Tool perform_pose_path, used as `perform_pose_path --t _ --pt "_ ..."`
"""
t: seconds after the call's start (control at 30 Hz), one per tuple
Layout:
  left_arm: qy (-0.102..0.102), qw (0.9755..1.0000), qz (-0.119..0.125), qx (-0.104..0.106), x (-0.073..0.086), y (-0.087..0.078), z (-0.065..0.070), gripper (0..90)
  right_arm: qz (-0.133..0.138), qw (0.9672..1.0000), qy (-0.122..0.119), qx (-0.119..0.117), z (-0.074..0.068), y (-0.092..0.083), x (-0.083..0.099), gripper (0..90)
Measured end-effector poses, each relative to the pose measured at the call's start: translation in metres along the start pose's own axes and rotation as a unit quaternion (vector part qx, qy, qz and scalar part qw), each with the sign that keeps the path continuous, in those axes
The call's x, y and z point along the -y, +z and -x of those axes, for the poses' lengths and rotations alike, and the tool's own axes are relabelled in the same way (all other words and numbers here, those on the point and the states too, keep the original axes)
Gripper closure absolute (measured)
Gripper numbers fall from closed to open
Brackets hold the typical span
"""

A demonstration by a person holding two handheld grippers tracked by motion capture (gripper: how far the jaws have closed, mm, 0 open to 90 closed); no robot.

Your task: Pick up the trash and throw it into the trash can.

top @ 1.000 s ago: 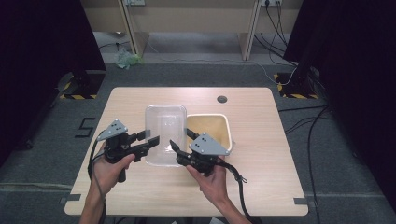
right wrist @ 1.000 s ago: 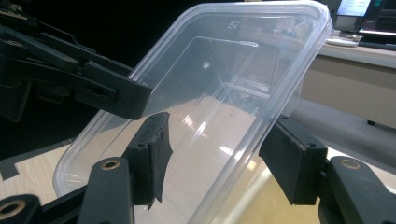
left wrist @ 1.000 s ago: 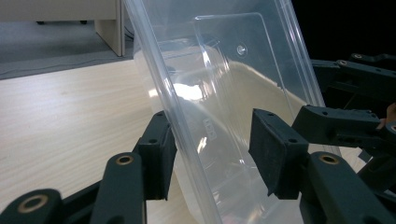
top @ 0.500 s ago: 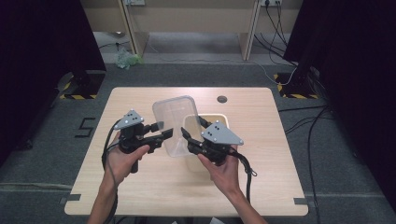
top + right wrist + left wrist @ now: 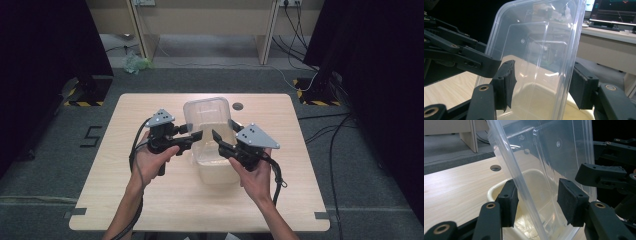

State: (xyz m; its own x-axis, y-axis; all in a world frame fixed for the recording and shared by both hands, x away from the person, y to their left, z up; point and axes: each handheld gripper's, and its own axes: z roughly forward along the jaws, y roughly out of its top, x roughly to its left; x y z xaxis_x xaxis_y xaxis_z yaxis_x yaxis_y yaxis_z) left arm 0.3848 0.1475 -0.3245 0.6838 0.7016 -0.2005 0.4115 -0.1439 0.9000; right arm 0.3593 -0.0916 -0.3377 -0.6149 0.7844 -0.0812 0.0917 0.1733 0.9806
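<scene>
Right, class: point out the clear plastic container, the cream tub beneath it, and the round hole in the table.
clear plastic container (image 5: 206,111): high view, raised upper wall.
cream tub (image 5: 492,191): left gripper view, near rim.
round hole (image 5: 238,106): high view, its centre.

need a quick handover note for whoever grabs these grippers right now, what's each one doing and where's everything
Left gripper: jaws set either side of the left rim of the clear tub, with a gap showing at one pad, so grip unconfirmed.
Right gripper: jaws straddle the tub's right rim, also not clearly clamped.
Clear tub: raised off the table, tilted up on end, directly above the cream tub.
Cream tub: sits on the table, open side up.
Done: clear tub is off the table.
Left: probably lowering it into or onto the cream tub; confirm the grips first.
</scene>
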Motion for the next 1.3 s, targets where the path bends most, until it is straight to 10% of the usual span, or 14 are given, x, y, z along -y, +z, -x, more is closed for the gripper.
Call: perform_pose_path --t 1.3 --pt "-0.012 0.9986 -0.050 0.016 0.012 0.050 -0.004 43.9 -0.062 0.9953 0.073 -0.016 0.044 0.002 0.059 33.6"
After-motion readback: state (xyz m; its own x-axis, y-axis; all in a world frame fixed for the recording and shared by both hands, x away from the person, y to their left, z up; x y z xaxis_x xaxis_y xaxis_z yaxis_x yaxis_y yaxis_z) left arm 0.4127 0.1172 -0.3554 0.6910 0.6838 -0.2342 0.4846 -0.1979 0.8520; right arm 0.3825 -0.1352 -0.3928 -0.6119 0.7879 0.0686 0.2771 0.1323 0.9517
